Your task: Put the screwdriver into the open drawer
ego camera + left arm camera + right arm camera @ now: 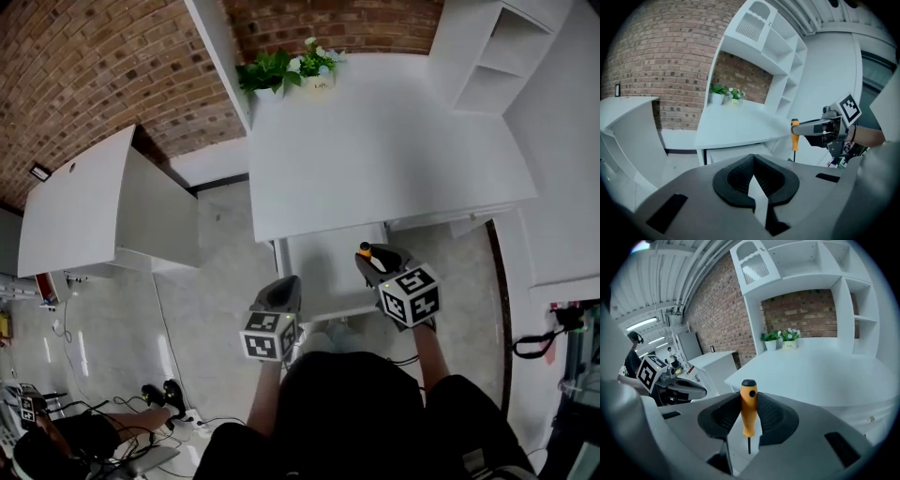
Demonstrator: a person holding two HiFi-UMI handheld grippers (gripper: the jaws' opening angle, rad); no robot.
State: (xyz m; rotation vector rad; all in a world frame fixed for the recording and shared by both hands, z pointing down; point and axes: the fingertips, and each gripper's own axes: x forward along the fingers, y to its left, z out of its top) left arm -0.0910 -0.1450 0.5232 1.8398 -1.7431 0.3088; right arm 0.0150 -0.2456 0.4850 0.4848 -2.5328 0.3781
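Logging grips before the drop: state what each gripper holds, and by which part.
Right gripper clamps the screwdriver by its orange handle, shaft pointing down. Left gripper holds nothing, jaws together.

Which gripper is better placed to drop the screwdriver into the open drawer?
Right. The right gripper is shut on the screwdriver by its orange handle, and in the head view it hangs over the open drawer. The left gripper holds nothing.
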